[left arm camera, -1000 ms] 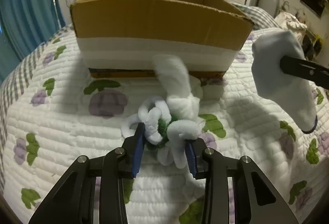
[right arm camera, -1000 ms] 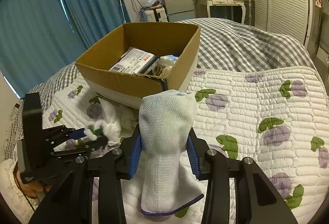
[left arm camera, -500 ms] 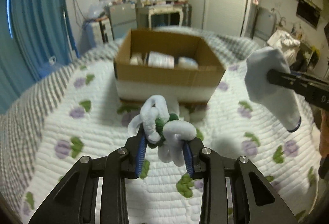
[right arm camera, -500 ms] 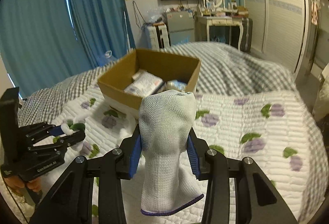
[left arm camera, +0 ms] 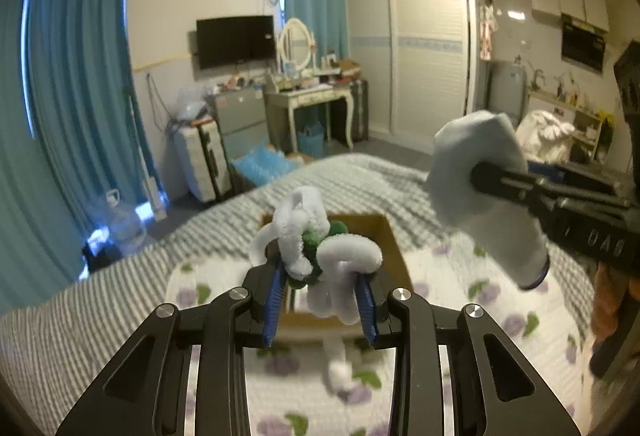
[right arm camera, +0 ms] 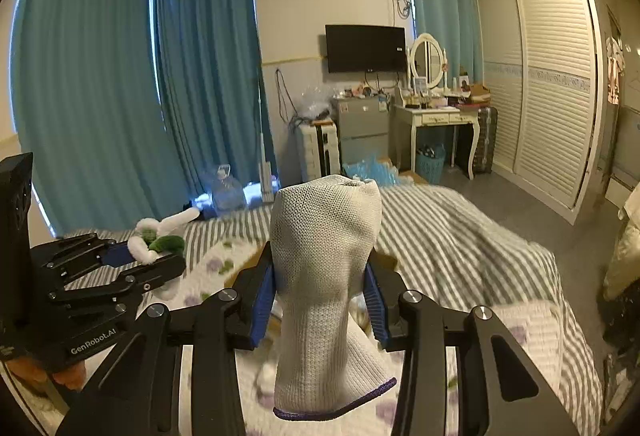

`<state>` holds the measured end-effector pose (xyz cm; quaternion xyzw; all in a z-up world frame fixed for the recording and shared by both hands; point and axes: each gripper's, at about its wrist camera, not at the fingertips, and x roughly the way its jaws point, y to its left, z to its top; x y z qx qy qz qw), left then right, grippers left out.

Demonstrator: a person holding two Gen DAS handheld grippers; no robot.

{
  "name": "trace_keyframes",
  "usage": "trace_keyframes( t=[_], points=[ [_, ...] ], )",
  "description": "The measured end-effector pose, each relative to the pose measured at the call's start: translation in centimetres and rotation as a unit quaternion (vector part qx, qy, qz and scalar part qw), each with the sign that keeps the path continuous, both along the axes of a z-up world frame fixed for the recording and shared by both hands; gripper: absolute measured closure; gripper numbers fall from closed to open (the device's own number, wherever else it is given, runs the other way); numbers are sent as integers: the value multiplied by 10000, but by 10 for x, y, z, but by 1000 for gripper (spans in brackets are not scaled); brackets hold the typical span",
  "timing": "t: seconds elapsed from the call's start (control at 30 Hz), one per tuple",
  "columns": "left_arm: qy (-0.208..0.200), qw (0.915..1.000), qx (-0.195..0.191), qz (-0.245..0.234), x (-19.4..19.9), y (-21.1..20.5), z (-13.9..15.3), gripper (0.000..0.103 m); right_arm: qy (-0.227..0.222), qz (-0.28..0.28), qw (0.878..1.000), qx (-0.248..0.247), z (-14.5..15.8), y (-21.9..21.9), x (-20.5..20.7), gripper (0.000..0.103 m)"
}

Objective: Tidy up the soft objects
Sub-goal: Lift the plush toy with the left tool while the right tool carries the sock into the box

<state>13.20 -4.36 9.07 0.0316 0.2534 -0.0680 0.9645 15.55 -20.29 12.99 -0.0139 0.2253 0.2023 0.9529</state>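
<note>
My left gripper (left arm camera: 320,300) is shut on a white fuzzy toy with a green middle (left arm camera: 316,244) and holds it high above the bed; it also shows in the right wrist view (right arm camera: 154,240). My right gripper (right arm camera: 320,300) is shut on a white knit sock with a purple cuff (right arm camera: 326,276), also held high. The sock shows at the right of the left wrist view (left arm camera: 480,180). The open cardboard box (left arm camera: 394,252) lies below on the quilt, mostly hidden behind the toy and the left gripper.
A white quilt with purple flowers (left arm camera: 460,316) covers the bed over a grey striped sheet (left arm camera: 100,300). A small white soft object (left arm camera: 338,370) lies on the quilt in front of the box. Teal curtains, a dresser and a wardrobe stand beyond the bed.
Both grippers have risen well above the bed with their objects still held. The box has dropped low and small in both views, and the room's far wall has come into sight.
</note>
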Motion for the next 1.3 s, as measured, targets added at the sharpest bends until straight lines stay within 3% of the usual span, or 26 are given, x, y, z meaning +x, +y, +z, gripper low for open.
trace_keyframes(
  t=[0.2,0.37,0.63,0.8,0.83,0.87,0.9,0.93,1.07,1.3],
  points=[
    [26,9999,108,97,72,-1,-3,72,138,-118,9997,134,-7,12,66,63],
    [413,9989,216,103,132,2,-48,72,591,-223,9977,264,-53,21,131,63],
    [944,9949,350,86,175,2,-127,71,1232,-201,9919,243,-138,22,192,63],
    [839,9957,376,107,177,-1,-138,66,1323,-132,9906,309,-158,23,199,60],
    [797,9958,423,182,176,-2,-136,51,1276,-205,9912,286,-157,22,198,56],
    [758,9959,441,227,175,-2,-134,44,1244,-237,9916,280,-155,22,198,53],
    [661,9964,427,300,170,-2,-130,26,1161,-277,9924,294,-150,21,195,45],
    [559,9969,400,370,165,0,-125,21,1105,-316,9929,314,-145,19,193,38],
    [413,9975,325,463,149,6,-93,21,885,-424,9946,327,-111,10,177,36],
    [-257,9972,461,527,80,3,-10,21,285,-520,9980,217,-20,-8,111,34]
  ],
)
